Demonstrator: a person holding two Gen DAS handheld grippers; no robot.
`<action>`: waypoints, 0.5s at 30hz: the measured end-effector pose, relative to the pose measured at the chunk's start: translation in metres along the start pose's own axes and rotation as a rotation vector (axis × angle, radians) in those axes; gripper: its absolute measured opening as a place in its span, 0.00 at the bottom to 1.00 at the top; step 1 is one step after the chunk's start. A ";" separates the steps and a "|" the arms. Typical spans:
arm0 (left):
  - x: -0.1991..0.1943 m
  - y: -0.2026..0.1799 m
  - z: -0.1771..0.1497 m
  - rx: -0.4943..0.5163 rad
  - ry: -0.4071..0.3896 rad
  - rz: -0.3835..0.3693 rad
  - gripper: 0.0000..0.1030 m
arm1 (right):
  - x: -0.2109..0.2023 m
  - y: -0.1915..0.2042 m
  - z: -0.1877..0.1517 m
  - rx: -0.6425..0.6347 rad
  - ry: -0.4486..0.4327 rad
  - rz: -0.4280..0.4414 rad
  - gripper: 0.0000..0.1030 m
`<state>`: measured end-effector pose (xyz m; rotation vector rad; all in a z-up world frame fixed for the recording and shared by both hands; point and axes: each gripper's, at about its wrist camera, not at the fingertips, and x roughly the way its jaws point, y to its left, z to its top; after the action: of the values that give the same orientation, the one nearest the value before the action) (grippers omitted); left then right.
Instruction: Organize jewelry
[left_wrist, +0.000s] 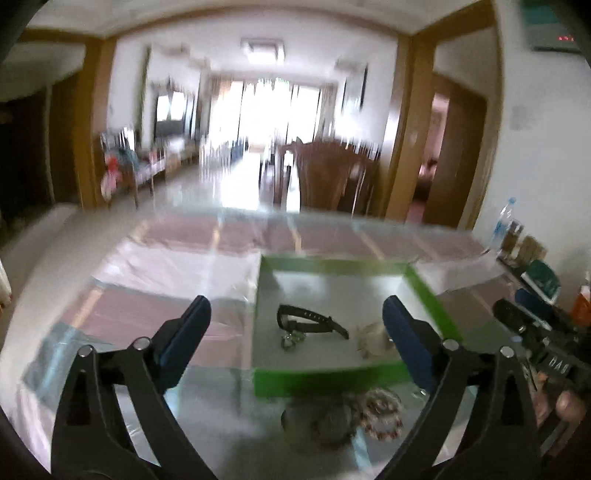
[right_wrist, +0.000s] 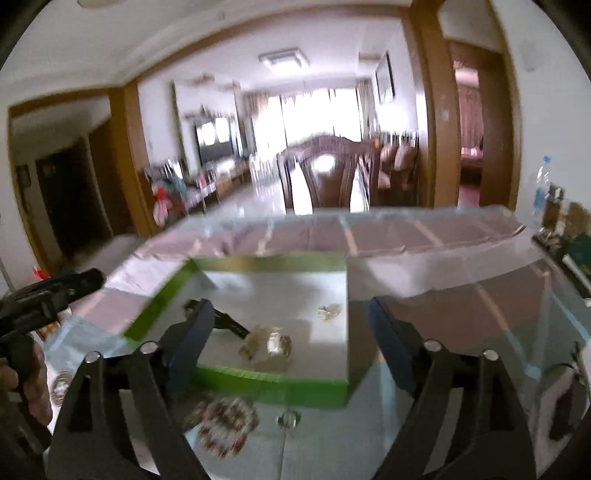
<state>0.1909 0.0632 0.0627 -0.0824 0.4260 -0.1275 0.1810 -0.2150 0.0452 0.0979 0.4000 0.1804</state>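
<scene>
A green-rimmed box (left_wrist: 432, 295) with a pale floor sits on the glass table; it also shows in the right wrist view (right_wrist: 266, 384). Inside lie a black watch (left_wrist: 310, 321), a small metal piece (left_wrist: 290, 340) and a pale clump of jewelry (left_wrist: 373, 338). In the right wrist view the clump (right_wrist: 269, 345) and a small shiny item (right_wrist: 328, 312) lie in the box. A beaded bracelet (left_wrist: 380, 410) lies on the table in front of the box, also in the right wrist view (right_wrist: 221, 424). My left gripper (left_wrist: 295, 325) and right gripper (right_wrist: 291, 325) are open and empty above the table.
A dark round object (left_wrist: 325, 421) lies beside the bracelet. A small ring-like piece (right_wrist: 288, 419) lies on the glass. Bottles and boxes (left_wrist: 517, 240) stand at the table's right edge. A wooden chair (left_wrist: 328, 177) stands behind the table. The other gripper (left_wrist: 535, 332) is at the right.
</scene>
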 end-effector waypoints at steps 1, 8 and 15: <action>-0.019 -0.002 -0.006 0.014 -0.029 0.001 0.92 | -0.020 0.001 -0.005 -0.004 -0.023 -0.005 0.90; -0.094 -0.015 -0.081 0.004 0.018 0.020 0.94 | -0.086 0.010 -0.060 0.027 0.018 0.007 0.92; -0.096 -0.017 -0.131 -0.020 0.134 0.058 0.94 | -0.104 0.032 -0.109 0.016 0.077 0.021 0.92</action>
<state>0.0480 0.0529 -0.0159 -0.0811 0.5628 -0.0716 0.0391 -0.1974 -0.0112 0.1116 0.4773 0.2024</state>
